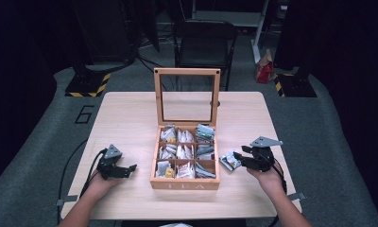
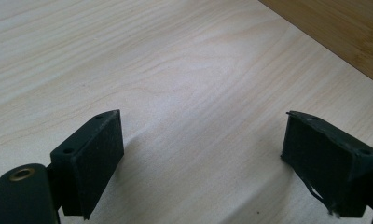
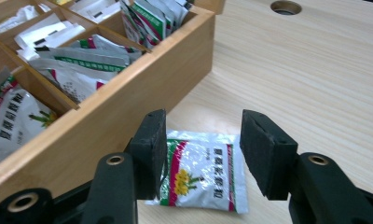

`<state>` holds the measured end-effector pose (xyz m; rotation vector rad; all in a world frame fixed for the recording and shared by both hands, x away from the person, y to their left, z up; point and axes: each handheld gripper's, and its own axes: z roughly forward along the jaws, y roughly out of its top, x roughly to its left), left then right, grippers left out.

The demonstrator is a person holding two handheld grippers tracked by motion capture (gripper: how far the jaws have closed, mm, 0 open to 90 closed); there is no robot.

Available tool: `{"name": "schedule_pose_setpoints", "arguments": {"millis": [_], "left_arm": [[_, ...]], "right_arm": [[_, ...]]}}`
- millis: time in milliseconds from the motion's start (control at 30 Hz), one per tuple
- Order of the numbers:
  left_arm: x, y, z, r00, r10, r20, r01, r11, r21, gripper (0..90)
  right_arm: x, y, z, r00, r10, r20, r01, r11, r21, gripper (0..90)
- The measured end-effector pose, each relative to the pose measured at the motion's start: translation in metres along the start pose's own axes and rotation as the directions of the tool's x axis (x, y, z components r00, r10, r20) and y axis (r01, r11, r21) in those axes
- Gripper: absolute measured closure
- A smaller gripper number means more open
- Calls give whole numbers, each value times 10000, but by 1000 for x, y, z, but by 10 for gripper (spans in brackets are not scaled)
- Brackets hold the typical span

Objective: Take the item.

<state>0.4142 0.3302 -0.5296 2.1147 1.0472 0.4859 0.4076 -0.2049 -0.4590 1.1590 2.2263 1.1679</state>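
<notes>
From the high view, a light wooden table [image 1: 125, 118] carries a wooden tea box [image 1: 184, 182] with its glass-paned lid [image 1: 187, 97] standing upright at the back; the box is split into nine compartments, each holding sachets, and the letters TEA are on its front wall. The left gripper [image 1: 125, 171] is held low over the bare table to the left of the box, apart from it, its jaws pointing toward the box's left wall. The right gripper [image 1: 239, 158] is on the other side of the box, its jaws aimed at a tea sachet [image 1: 229, 161] that lies flat on the table just beside the box's right wall. Beyond the table stand a black chair [image 1: 203, 42] and a red bag [image 1: 264, 71] on the grey floor. In the left gripper view, the left gripper [image 2: 201, 149] has its jaws spread wide with nothing between them but pale table wood, and a strip of the box's side [image 2: 343, 32] crosses the upper right corner. In the right gripper view, the right gripper [image 3: 203, 149] also has its jaws parted, and the sachet [image 3: 208, 172], white with red and green bands and a yellow flower print, lies on the table below and between them; whether the pads touch it cannot be told. The box wall [image 3: 142, 88] runs just beside the sachet, and the nearest compartments hold similar packets.
</notes>
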Motion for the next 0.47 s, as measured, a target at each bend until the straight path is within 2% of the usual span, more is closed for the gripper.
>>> {"name": "schedule_pose_setpoints", "arguments": {"millis": [367, 467], "left_arm": [[0, 0, 0, 10000, 7, 5, -7, 10000, 1, 121], [0, 0, 0, 10000, 4, 6, -4, 10000, -1, 121]], "right_arm": [[-7, -19, -3, 9980, 67, 630, -76, 9999, 147, 495], [-9, -24, -4, 9971, 70, 754, -70, 10000, -4, 479]]}}
